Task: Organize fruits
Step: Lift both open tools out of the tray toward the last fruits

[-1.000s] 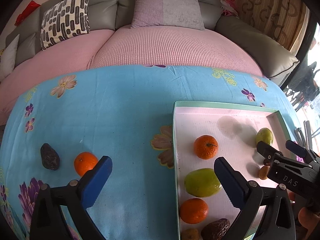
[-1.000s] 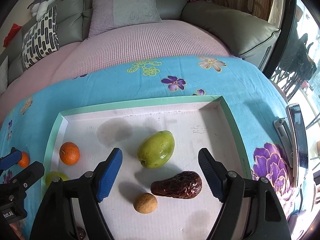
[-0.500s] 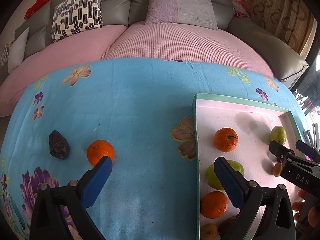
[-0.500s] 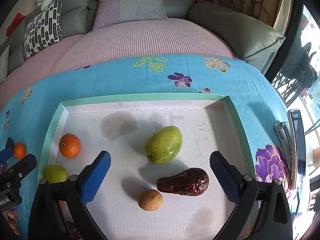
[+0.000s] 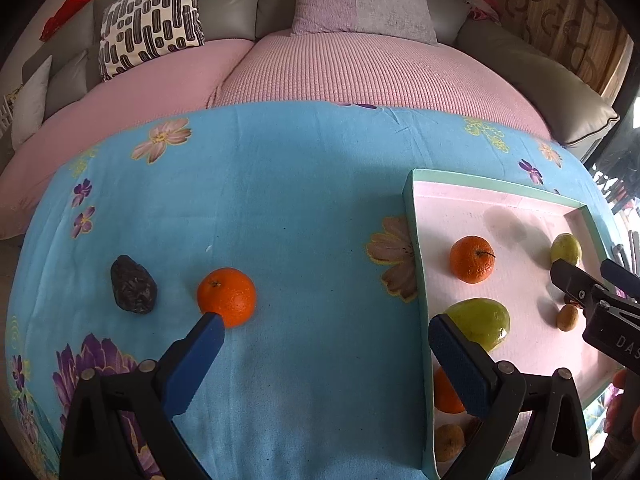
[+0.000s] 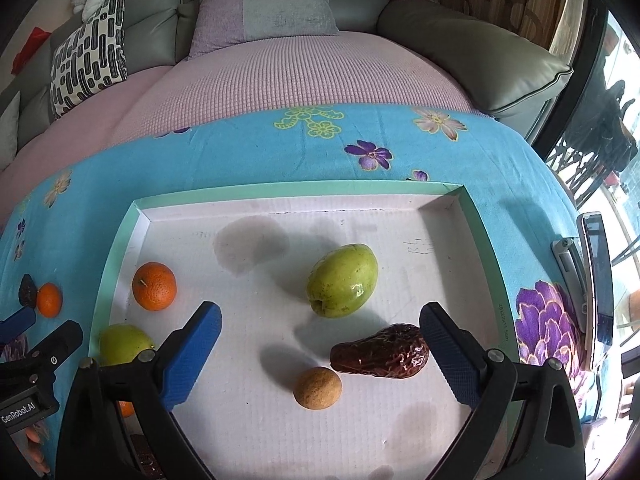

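A green-rimmed white tray [image 5: 414, 216] [image 6: 120, 256] lies on the blue flowered cloth. It holds an orange [image 5: 472, 259] [image 6: 154, 286], a green mango [image 5: 480, 322] [image 6: 120, 344], another green mango [image 6: 343, 280], a brown date [image 6: 382, 351], a small tan fruit [image 6: 318, 387] and another orange [image 5: 446, 394]. On the cloth to the left lie a loose orange [image 5: 227, 297] [image 6: 49, 299] and a dark date [image 5: 133, 285] [image 6: 27, 289]. My left gripper [image 5: 320, 334] is open and empty, its left pad at the loose orange. My right gripper [image 6: 320, 330] is open and empty over the tray.
A pink and grey sofa with cushions [image 5: 360, 0] runs behind the table. A phone on a stand [image 6: 596, 280] sits at the table's right edge. The right gripper shows in the left wrist view [image 5: 588, 286].
My left gripper has moved left, away from the tray and toward the loose orange. My right gripper has opened wider and drawn back a little over the tray.
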The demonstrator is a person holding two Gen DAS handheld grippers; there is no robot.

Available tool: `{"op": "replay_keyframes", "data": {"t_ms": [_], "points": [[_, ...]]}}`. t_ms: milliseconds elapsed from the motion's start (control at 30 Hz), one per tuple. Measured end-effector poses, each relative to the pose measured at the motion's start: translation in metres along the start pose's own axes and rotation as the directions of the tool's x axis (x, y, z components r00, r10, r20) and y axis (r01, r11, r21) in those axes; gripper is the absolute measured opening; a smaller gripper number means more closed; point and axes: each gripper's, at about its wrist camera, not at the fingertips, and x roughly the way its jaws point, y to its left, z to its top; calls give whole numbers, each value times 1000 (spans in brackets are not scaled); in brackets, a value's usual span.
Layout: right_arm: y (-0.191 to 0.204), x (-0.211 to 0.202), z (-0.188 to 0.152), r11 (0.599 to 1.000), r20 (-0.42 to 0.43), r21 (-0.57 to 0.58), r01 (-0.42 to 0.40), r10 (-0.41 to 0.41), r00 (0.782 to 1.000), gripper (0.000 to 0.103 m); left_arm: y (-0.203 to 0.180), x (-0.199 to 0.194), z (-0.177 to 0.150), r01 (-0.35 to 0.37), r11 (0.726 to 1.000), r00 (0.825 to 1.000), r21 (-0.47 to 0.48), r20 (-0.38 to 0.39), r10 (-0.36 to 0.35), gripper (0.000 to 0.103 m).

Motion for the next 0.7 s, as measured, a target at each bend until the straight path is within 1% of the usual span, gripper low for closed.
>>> {"op": "replay_keyframes", "data": {"t_ms": [67, 133, 200, 367, 500, 700], "points": [[6, -4, 0, 1000, 8, -9, -5, 5, 1000, 99, 9, -4, 1, -31, 999, 999, 11, 8, 31, 103], [12, -7, 0, 1000, 17, -17, -23, 23, 1000, 99, 22, -8, 3, -72, 997, 997, 0, 18, 72, 103], [20, -11, 0, 999, 25, -27, -43, 43, 999, 99, 39, -11, 5, -97, 995, 995, -34, 22, 98, 103], [39, -12, -1, 995, 28, -60, -76, 78, 997, 99, 81, -17, 5, -128, 984, 991, -124, 21, 132, 103], [53, -12, -1, 991, 29, -82, -106, 109, 994, 99, 111, -20, 4, -199, 963, 979, -182, 16, 205, 103], [70, -6, -4, 986, 10, -109, -126, 128, 992, 99, 138, -31, 0, -207, 945, 975, -253, 30, 221, 103]]}}
